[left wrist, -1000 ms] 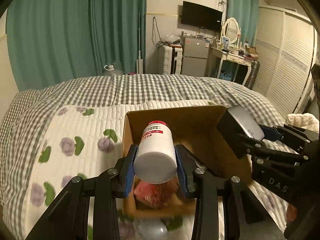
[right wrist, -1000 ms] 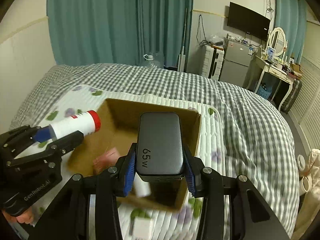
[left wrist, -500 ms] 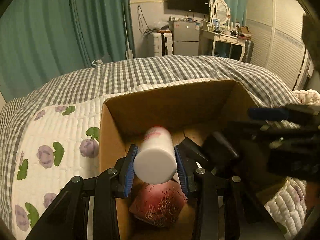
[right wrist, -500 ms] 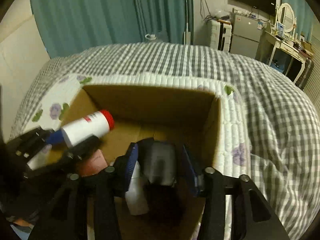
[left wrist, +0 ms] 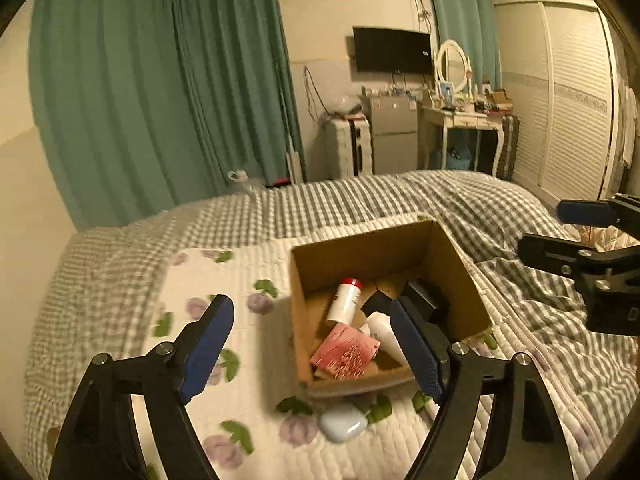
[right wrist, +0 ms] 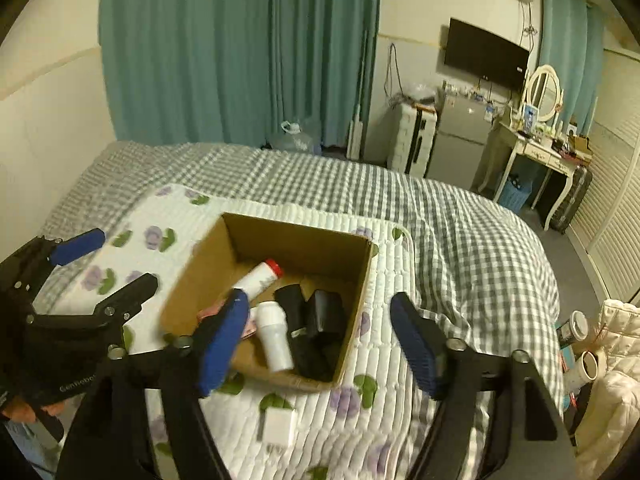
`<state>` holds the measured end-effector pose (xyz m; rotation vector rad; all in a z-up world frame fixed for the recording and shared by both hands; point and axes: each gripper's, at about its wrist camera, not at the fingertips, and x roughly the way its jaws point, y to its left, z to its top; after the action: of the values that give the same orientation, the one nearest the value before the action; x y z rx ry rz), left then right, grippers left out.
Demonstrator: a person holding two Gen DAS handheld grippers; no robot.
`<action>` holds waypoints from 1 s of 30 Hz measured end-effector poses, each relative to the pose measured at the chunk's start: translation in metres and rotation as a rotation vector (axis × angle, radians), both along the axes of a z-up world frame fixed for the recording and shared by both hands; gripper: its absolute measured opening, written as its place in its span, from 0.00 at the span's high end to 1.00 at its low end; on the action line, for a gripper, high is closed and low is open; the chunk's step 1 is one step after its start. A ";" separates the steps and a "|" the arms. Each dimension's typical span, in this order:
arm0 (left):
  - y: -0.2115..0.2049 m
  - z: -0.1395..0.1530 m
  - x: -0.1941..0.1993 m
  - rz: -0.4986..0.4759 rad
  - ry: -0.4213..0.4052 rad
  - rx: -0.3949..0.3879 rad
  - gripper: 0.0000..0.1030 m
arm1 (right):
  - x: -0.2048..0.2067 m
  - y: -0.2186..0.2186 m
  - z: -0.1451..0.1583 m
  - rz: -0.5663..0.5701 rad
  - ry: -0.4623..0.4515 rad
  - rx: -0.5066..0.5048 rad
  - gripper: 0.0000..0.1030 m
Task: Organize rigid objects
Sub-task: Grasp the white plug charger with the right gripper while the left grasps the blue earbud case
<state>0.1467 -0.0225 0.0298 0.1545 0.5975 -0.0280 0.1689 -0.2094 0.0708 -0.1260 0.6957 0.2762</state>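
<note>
Both tools (left (left wrist: 310, 344), right (right wrist: 320, 340)) now spread empty; bottle (left wrist: 344, 300) and charger (right wrist: 326, 312) lie boxed (left wrist: 360, 248); earbud case (left wrist: 343, 424) could roll off bed.

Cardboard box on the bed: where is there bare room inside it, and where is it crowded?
Inside the cardboard box, bare floor shows along the far wall, behind the red-capped bottle. The near half is crowded: white bottle, black chargers, pink packet.

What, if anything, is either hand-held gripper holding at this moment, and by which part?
Nothing is held. The left hand-held gripper and the right hand-held gripper are both open and empty above the cardboard box.
</note>
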 end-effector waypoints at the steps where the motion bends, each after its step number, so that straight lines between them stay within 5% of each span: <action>1: 0.001 0.003 -0.009 0.004 -0.004 0.006 0.19 | -0.011 -0.001 0.005 0.003 -0.023 0.004 0.17; 7: 0.019 -0.001 -0.048 0.024 0.015 -0.012 0.19 | -0.056 0.000 0.017 -0.001 -0.081 -0.008 0.13; 12: 0.045 -0.025 -0.060 0.076 0.064 -0.100 0.18 | -0.064 0.009 -0.023 -0.020 -0.072 -0.042 0.00; 20: 0.058 -0.089 -0.047 0.117 0.152 -0.117 0.18 | -0.024 0.031 -0.141 -0.034 0.188 -0.148 0.00; 27: 0.047 -0.127 -0.026 0.117 0.217 -0.113 0.18 | 0.008 0.045 -0.213 -0.017 0.417 -0.178 0.00; 29: 0.043 -0.139 -0.021 0.113 0.243 -0.109 0.18 | 0.011 0.048 -0.228 -0.004 0.448 -0.176 0.07; 30: 0.042 -0.143 -0.019 0.111 0.252 -0.113 0.18 | 0.012 0.049 -0.234 0.002 0.466 -0.176 0.21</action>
<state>0.1275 0.0193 -0.1136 0.0078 0.8536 0.0270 0.1807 -0.1602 -0.1632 -0.2340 1.1829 0.2472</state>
